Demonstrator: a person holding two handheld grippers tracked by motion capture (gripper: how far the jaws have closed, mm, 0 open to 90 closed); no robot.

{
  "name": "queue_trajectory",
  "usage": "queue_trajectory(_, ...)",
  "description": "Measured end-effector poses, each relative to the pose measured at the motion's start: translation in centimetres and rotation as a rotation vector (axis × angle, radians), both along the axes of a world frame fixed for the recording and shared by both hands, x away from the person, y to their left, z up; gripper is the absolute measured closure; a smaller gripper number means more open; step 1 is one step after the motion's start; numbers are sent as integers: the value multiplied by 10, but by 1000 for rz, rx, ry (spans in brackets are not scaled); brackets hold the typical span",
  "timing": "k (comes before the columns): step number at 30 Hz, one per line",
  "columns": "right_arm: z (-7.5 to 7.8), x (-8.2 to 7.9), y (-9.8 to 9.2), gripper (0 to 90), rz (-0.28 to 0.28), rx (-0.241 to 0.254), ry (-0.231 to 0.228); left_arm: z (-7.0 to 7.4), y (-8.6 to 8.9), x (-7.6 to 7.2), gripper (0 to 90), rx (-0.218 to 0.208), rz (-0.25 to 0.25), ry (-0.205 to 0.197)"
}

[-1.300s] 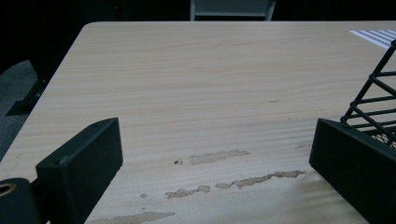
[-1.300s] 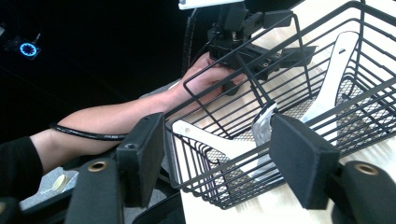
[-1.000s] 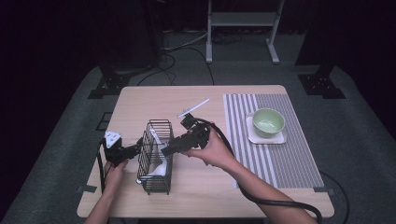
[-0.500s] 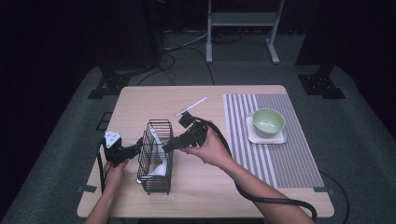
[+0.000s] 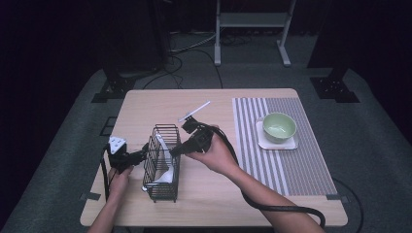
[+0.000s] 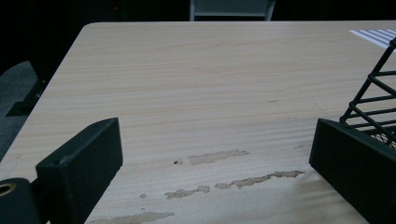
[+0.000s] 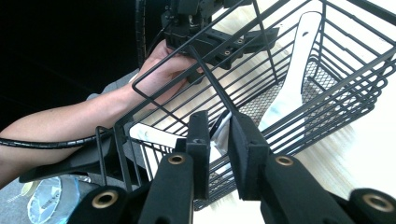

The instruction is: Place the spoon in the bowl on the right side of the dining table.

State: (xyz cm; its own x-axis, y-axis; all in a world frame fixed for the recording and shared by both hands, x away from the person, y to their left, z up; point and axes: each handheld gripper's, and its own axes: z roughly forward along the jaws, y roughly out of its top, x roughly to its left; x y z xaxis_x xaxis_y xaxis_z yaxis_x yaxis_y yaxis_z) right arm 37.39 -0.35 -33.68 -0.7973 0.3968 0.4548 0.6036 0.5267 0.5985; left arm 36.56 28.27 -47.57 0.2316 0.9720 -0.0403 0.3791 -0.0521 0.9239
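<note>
Black wire basket (image 5: 163, 162) stands upright on the table (image 5: 145, 104), left of centre. Inside it lean white utensils: a long flat spatula (image 7: 294, 79) against the far wire wall, and another white handle (image 7: 149, 135) nearer the rim.

Right gripper (image 5: 176, 149) reaches across the basket's top from the right side. In the right gripper view its fingers (image 7: 201, 135) have just been closing and now stand nearly together, straddling a thin wire at the rim with a white utensil edge between them. Whether the pads already pinch that white piece or only the wire, I cannot tell; it looks like a grip being taken to lift a utensil out.

Left gripper (image 5: 142, 151) sits at the basket's left side, low to the table. Its fingers (image 6: 84, 158) are wide apart, one resting beside the basket's wire corner, holding nothing. Likely role: bracing the basket so it does not slide or tip while the other hand pulls.

A white stick-like utensil (image 5: 194, 111) lies on the table behind the basket. Green bowl (image 5: 279, 127) waits on a small square plate (image 5: 291, 143) on the striped mat (image 5: 301, 165), well apart, to the right.
</note>
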Motion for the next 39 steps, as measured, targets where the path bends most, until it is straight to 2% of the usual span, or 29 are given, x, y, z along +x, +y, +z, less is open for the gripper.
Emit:
queue_trajectory(1,0,0,0,785,0,0,0,0,0,0,16,0,0,0)
queue_trajectory(3,1,0,1,842,5,2,1,0,0,0,16,0,0,0)
queue_trajectory(8,2,-2,2,848,5,-8,-21,0,0,0,16,0,-1,0)
queue_trajectory(16,5,-2,0,853,-1,-2,-22,0,0,0,16,0,0,0)
queue_trajectory(39,23,-1,-17,856,-32,102,10,0,0,0,16,-2,2,-2)
